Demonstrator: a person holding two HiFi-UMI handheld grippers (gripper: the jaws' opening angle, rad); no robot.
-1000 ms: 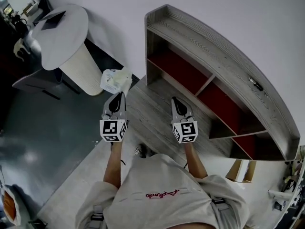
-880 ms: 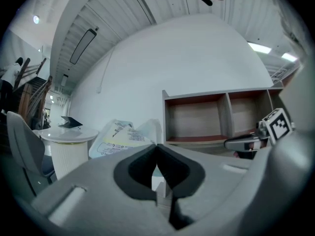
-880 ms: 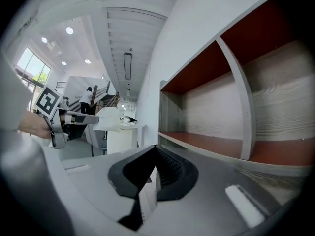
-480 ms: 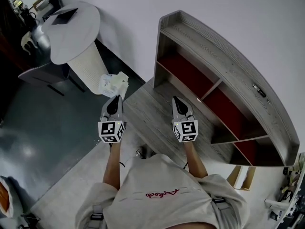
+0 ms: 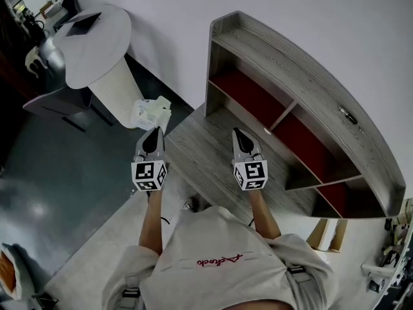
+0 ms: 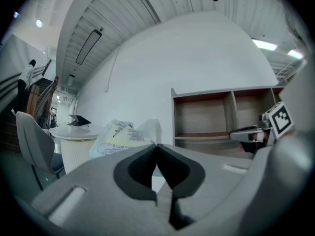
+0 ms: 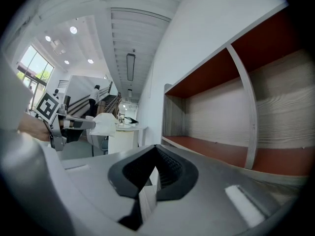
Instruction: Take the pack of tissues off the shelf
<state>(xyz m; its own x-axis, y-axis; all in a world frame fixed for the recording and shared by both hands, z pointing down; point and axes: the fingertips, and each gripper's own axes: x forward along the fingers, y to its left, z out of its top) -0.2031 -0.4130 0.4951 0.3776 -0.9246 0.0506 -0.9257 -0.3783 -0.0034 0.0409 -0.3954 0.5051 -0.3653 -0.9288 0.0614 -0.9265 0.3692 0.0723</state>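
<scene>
The pack of tissues [image 5: 150,113], a crinkly pale plastic pack with print, hangs in the air left of the shelf [image 5: 303,89], off its boards. My left gripper [image 5: 153,130] is shut on the pack's near edge. In the left gripper view the pack [image 6: 123,135] sticks out past the closed jaws of the left gripper [image 6: 157,145]. My right gripper [image 5: 238,134] is shut on nothing over the shelf's low grey board. The right gripper view shows the right gripper [image 7: 156,149] pointing at empty red-backed compartments [image 7: 221,132], with the pack [image 7: 105,124] at its left.
A round white table [image 5: 97,41] on a ribbed pedestal stands left of the pack, with a dark flat device [image 5: 84,23] on top. A grey chair [image 6: 33,146] is at the far left. Dark floor lies to the left, and a white wall behind the shelf.
The head view has swung a little. My left gripper with the pack has drifted slightly left, away from the shelf. The right gripper has hardly moved.
</scene>
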